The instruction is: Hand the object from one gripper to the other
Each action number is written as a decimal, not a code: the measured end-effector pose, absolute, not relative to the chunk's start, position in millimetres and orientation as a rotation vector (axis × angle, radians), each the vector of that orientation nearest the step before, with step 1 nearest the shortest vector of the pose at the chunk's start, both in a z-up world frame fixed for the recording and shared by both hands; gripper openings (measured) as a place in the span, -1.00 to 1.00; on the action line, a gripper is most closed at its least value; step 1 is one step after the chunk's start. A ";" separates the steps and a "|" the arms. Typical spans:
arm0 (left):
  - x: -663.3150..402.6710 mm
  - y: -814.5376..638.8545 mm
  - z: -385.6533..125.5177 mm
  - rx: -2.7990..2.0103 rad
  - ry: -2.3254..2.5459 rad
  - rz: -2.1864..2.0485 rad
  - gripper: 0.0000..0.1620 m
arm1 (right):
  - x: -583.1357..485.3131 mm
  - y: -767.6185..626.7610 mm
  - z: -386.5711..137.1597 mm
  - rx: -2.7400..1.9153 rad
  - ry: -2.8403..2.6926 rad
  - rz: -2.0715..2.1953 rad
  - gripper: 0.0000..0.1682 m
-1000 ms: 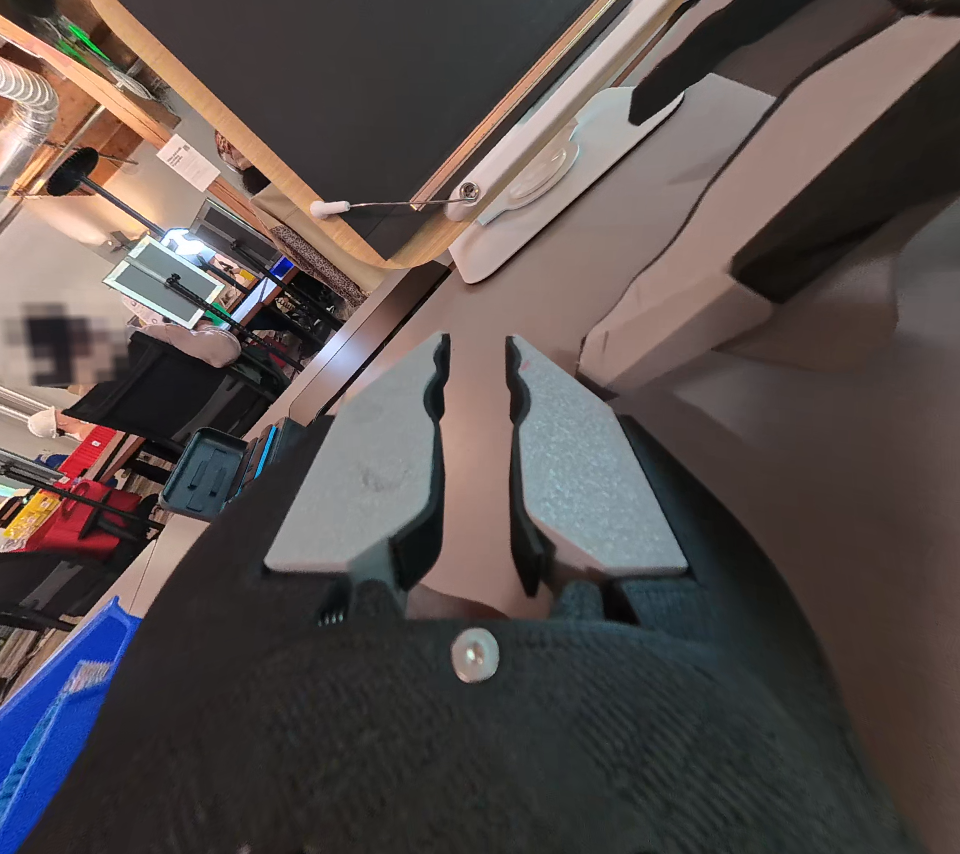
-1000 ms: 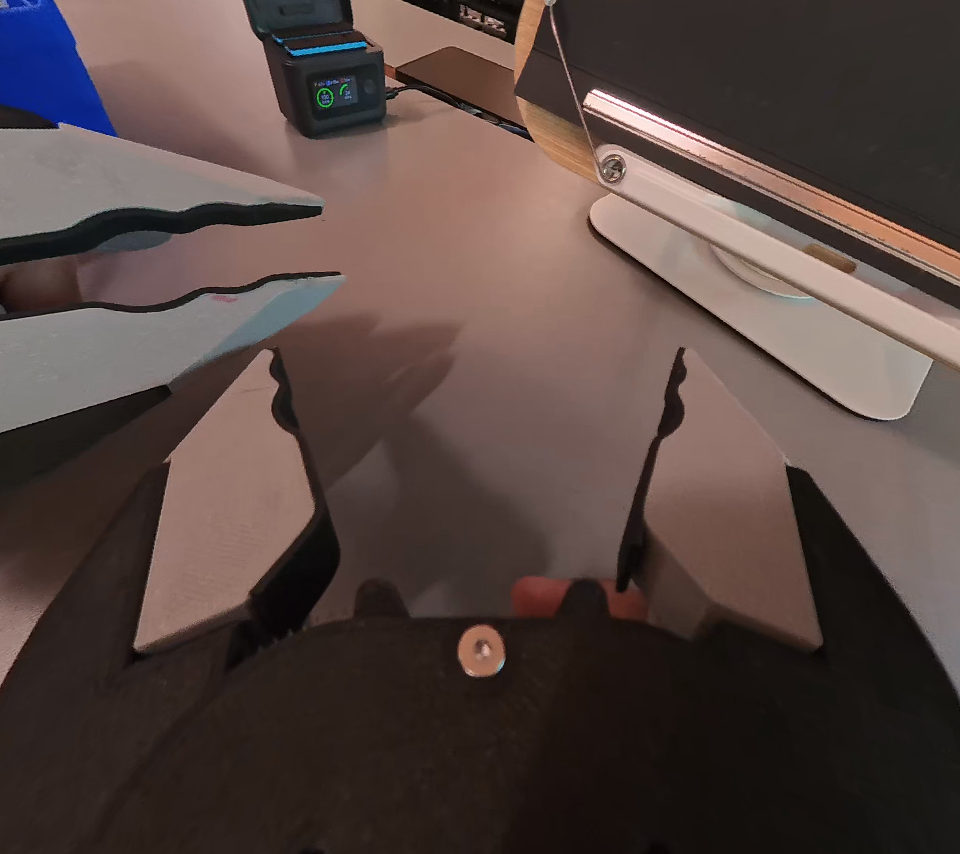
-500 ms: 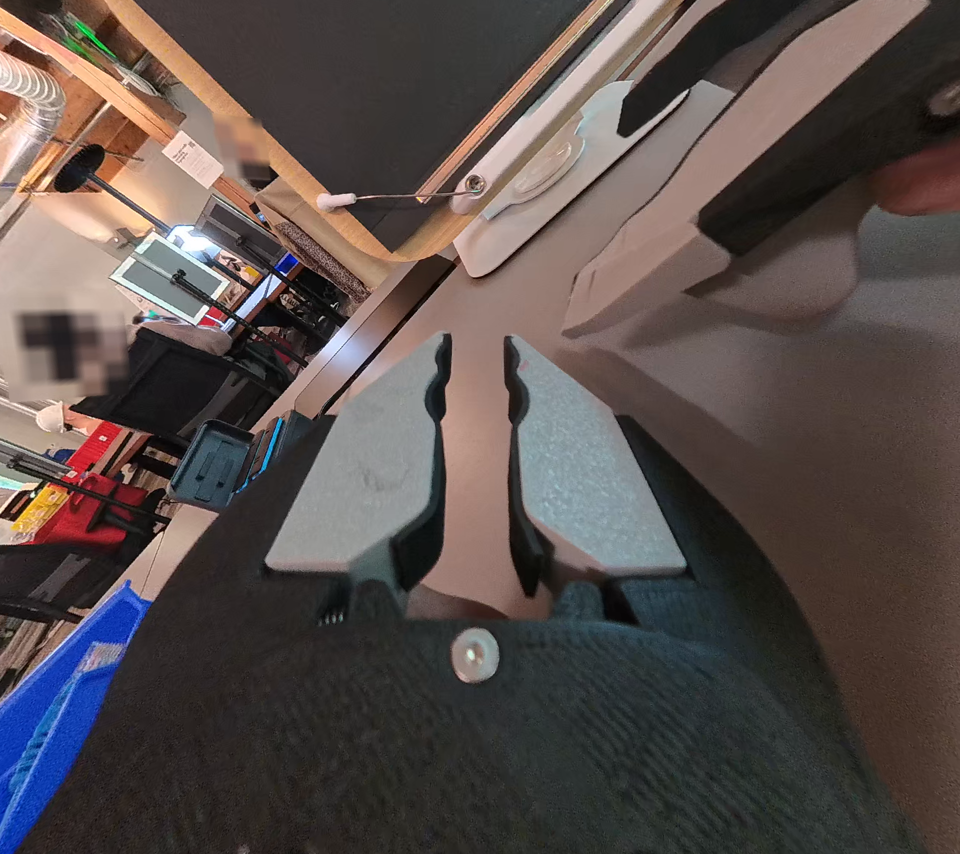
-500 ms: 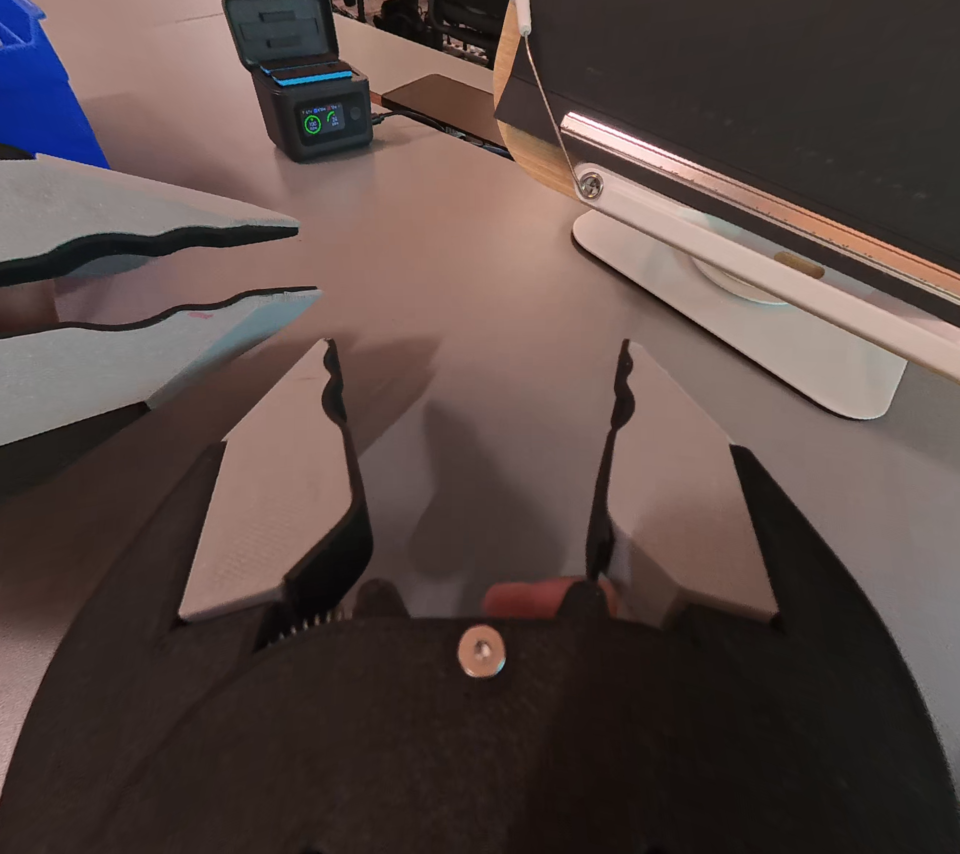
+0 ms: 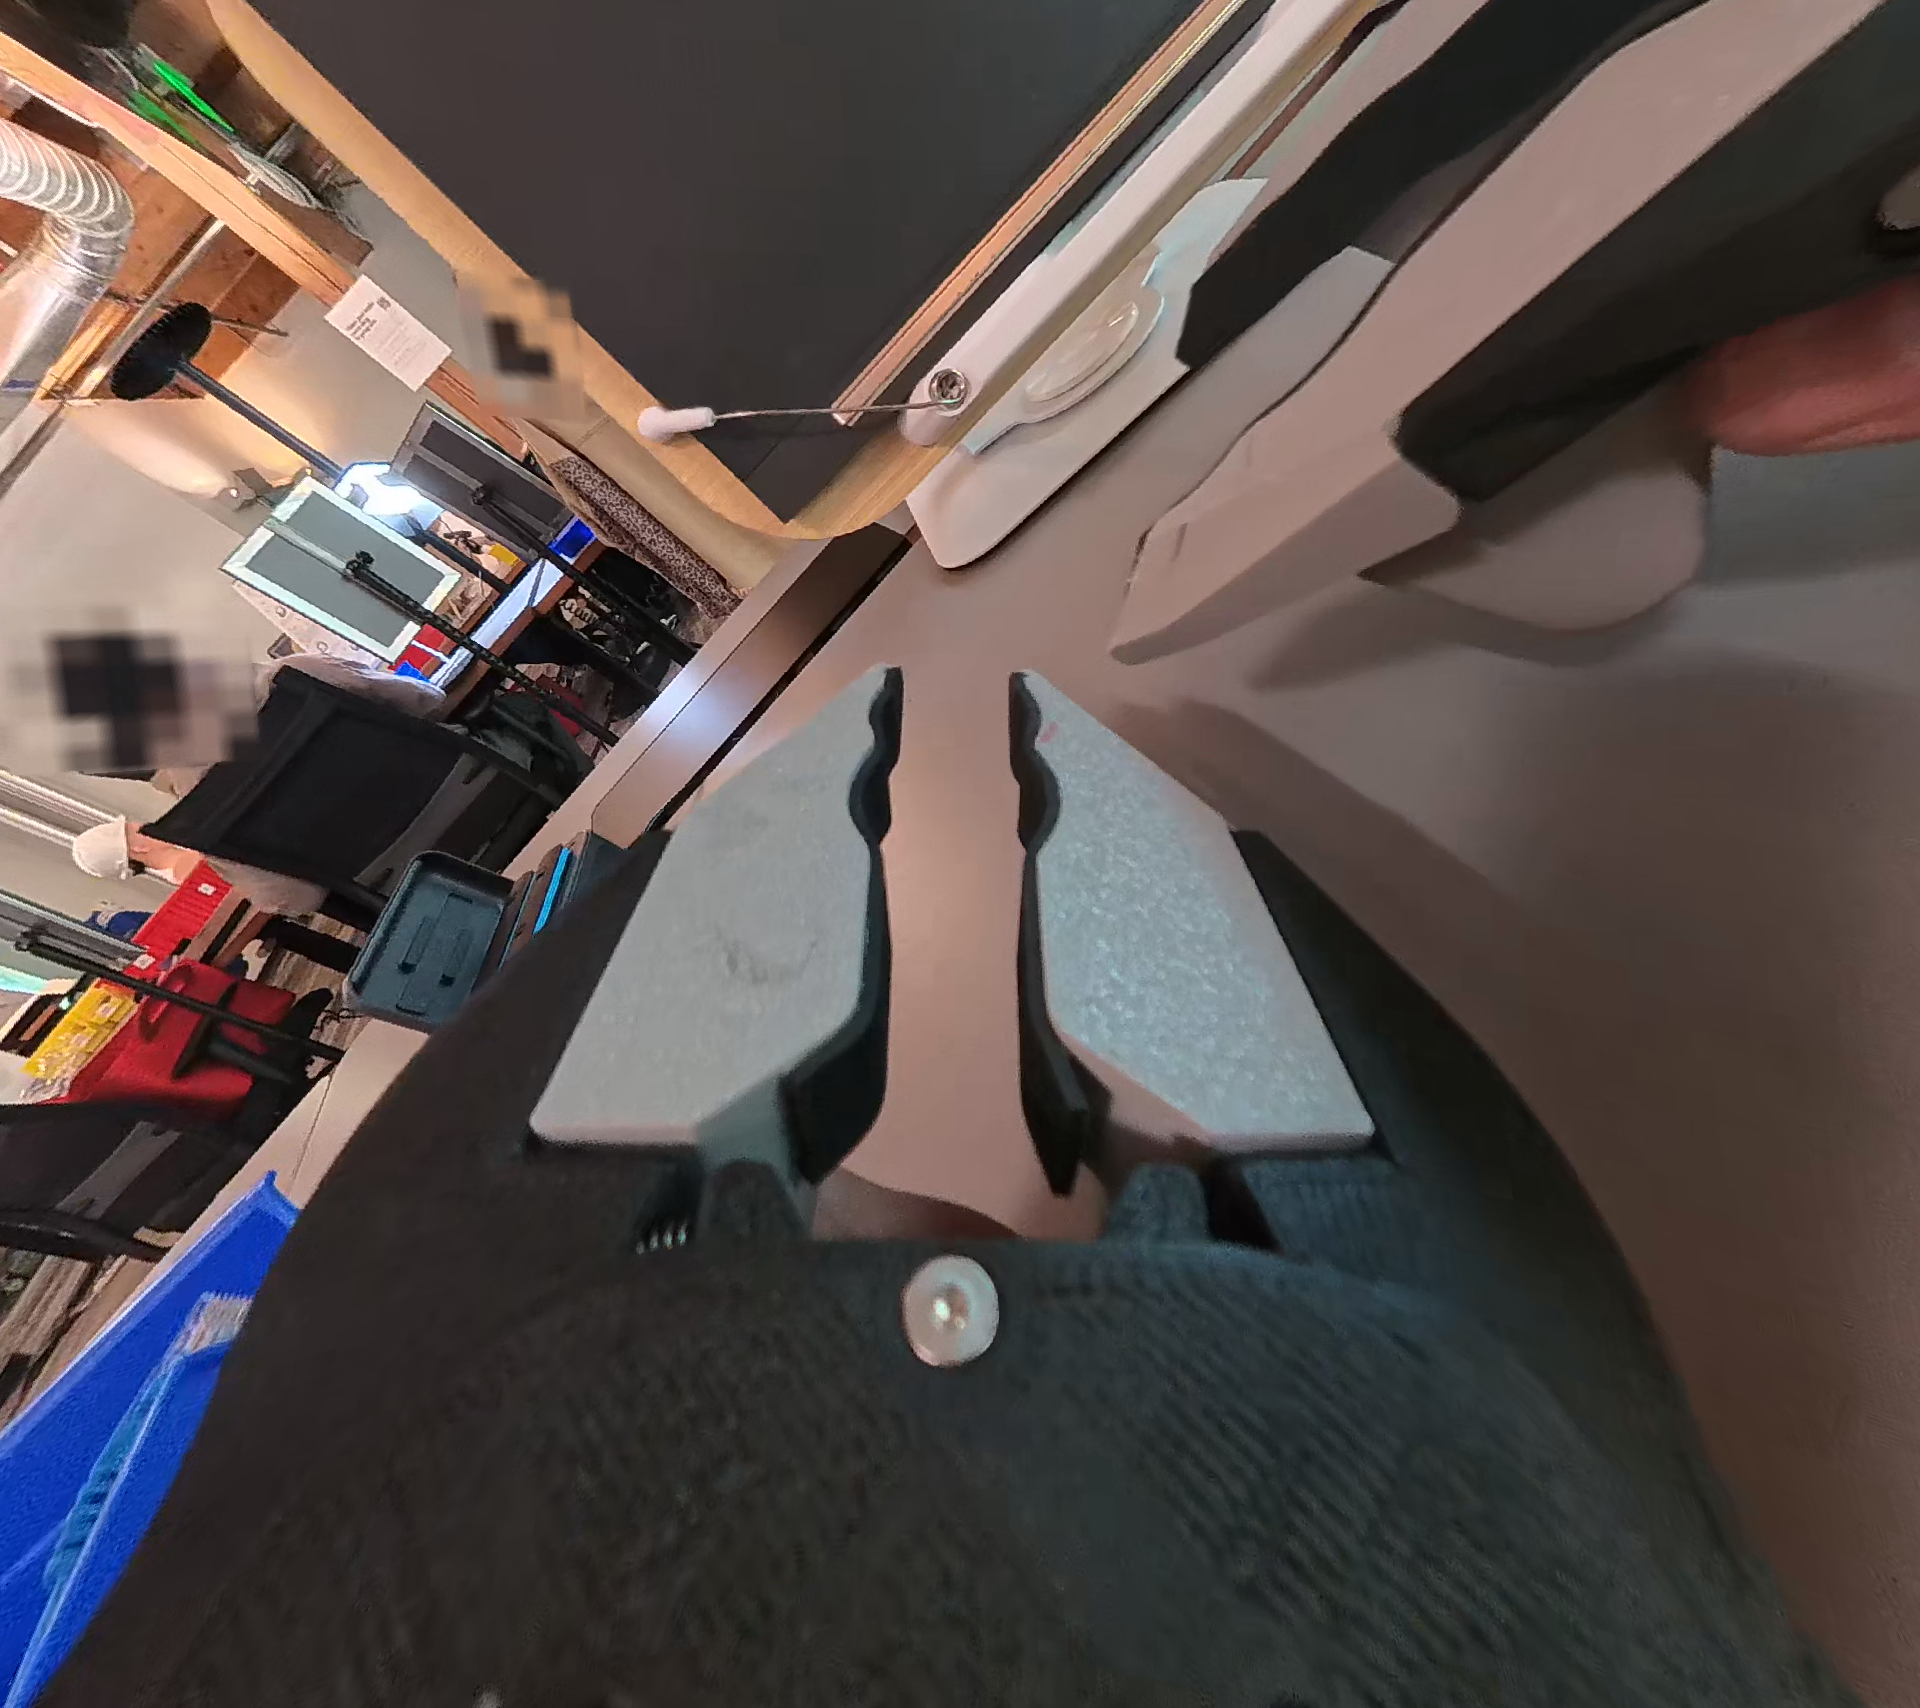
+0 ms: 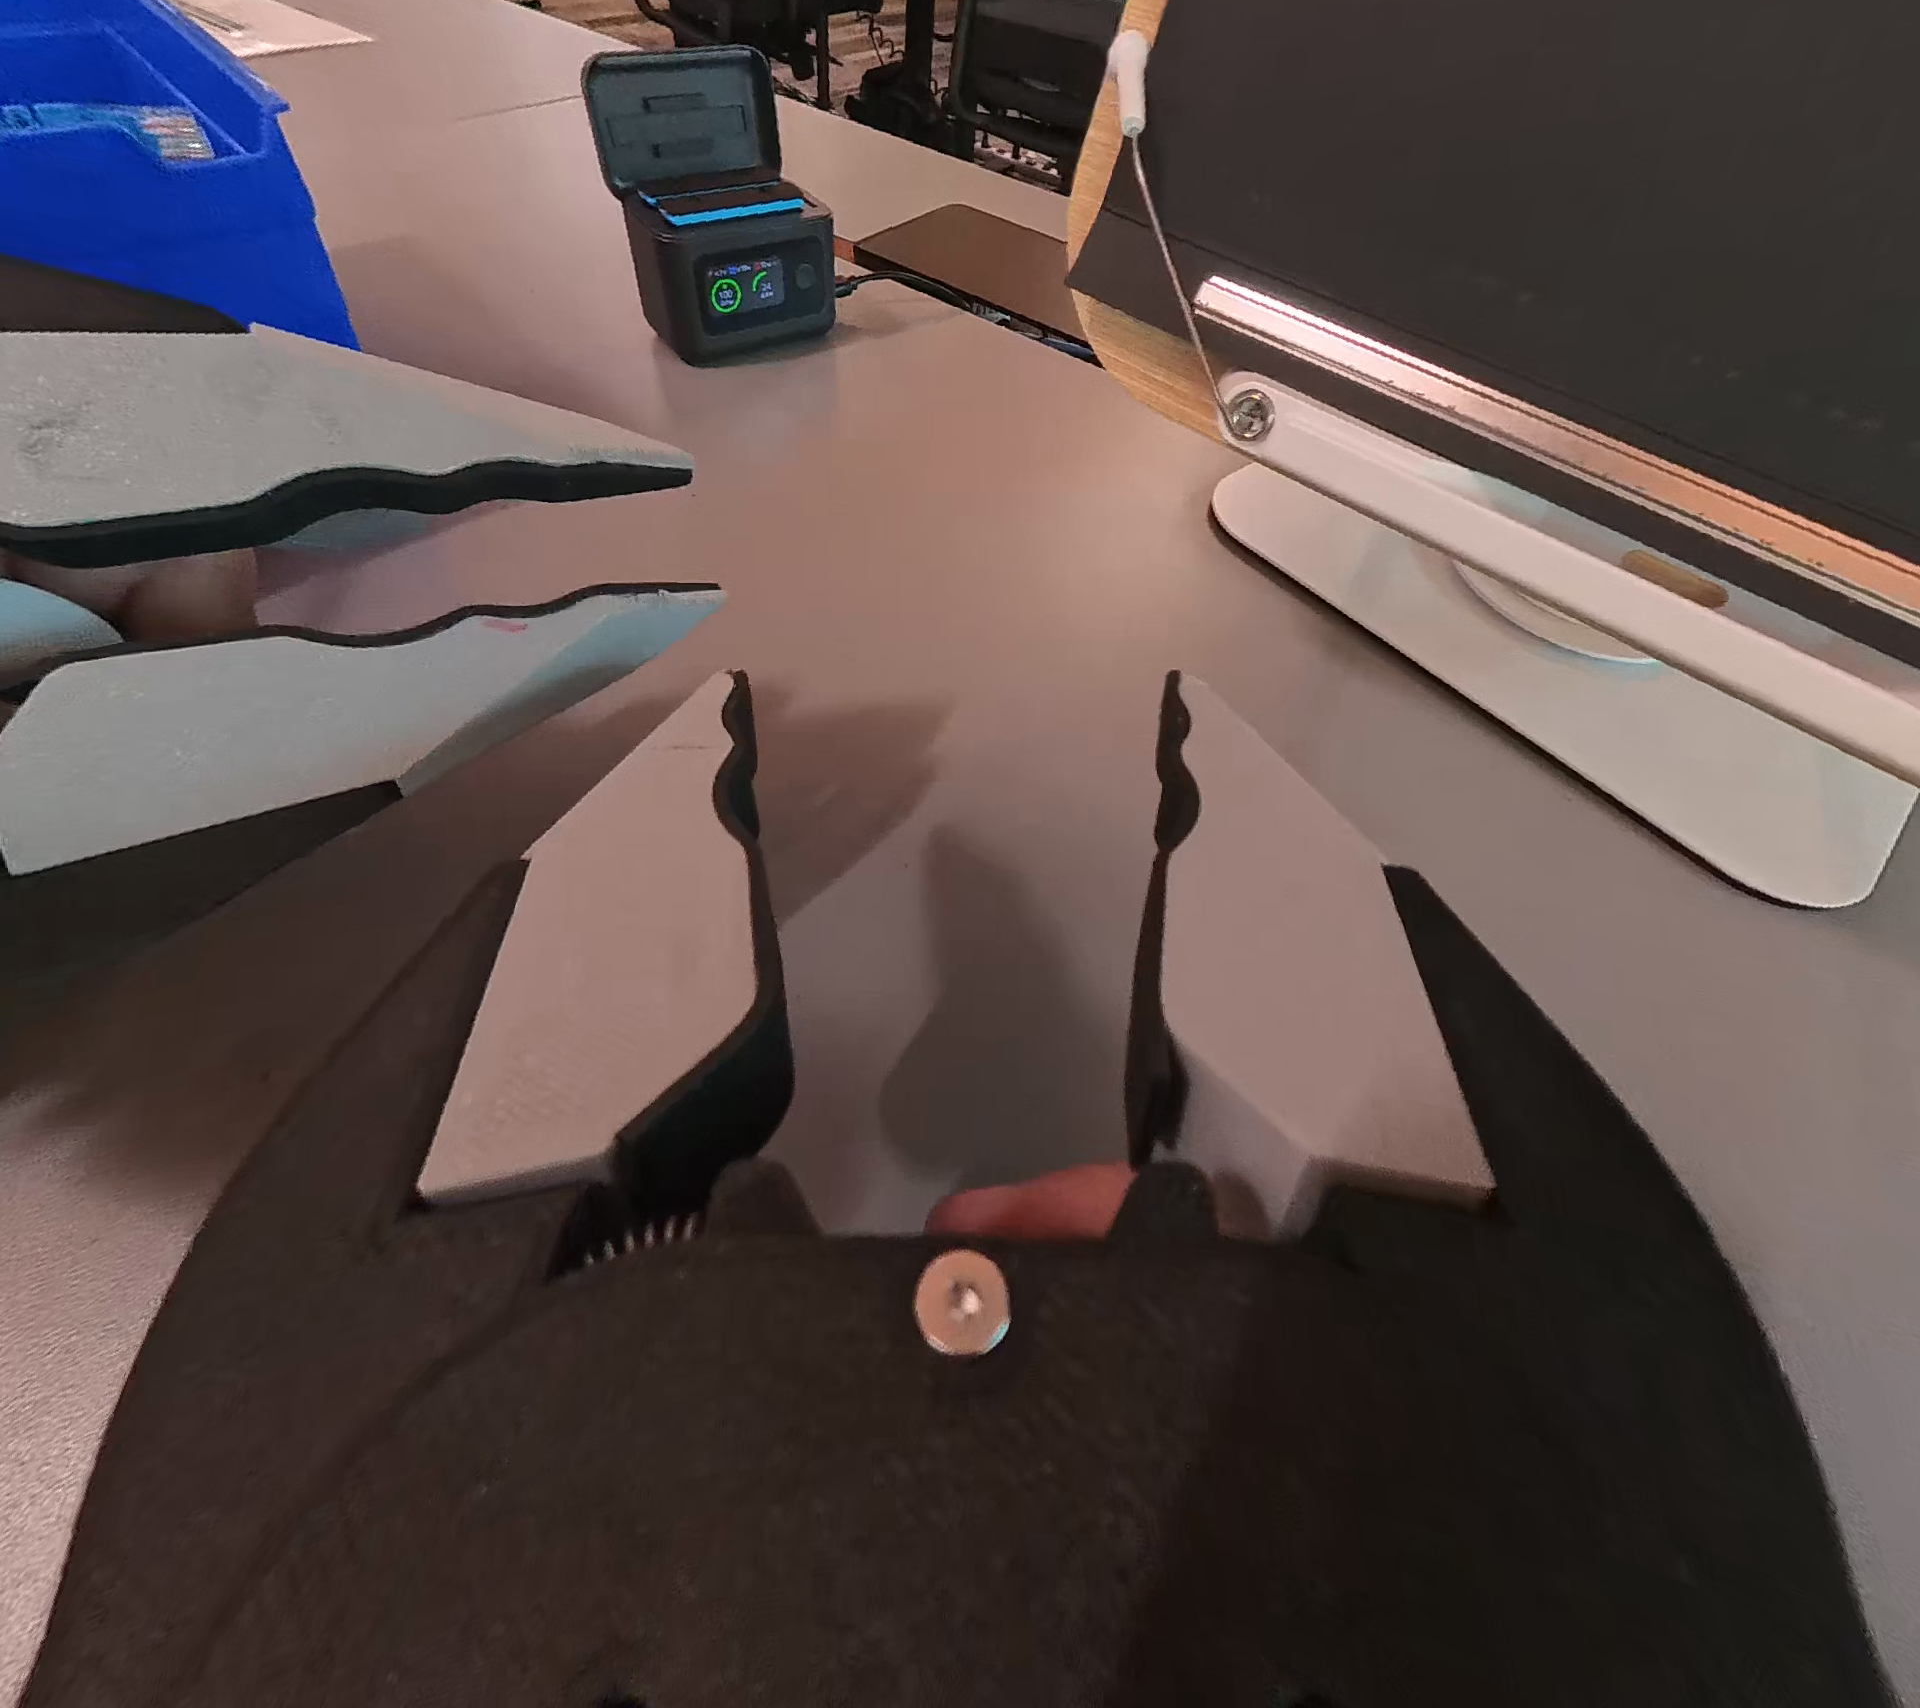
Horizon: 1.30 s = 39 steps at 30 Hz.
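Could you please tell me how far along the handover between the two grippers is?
Nothing looks done. The left gripper and right gripper both hover with jaws open and empty over the grey table, and no object to pass shows in either view. Picking up, transferring and releasing remain.

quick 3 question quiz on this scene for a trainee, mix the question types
1. True or false: the left gripper holds an object between its fingers.
2. Which gripper's fingers stand wider apart? A) left B) right C) both touch
3. Fill in: the lid of the charger case on the table is ____.

Key: 1. False: only the table shows in the narrow gap between them. 2. B. 3. open, tipped up behind the lit screen.
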<state>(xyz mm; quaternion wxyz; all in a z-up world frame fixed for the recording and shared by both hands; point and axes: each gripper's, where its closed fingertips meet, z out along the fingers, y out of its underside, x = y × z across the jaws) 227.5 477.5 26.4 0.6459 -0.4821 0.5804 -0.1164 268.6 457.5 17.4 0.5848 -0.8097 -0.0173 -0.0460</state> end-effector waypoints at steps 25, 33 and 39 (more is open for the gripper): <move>105.9 435.4 70.4 -1.257 1.548 -0.208 -0.64 | 270.1 461.3 30.7 -1.798 -0.068 -0.167 -0.27; 31.9 496.9 73.6 -1.353 1.773 -0.074 -0.53 | 271.3 463.0 30.3 -1.797 -0.049 -0.145 -0.28; 30.3 529.4 43.1 -1.310 1.900 0.150 -0.58 | 272.0 462.3 30.5 -1.795 -0.037 -0.133 -0.29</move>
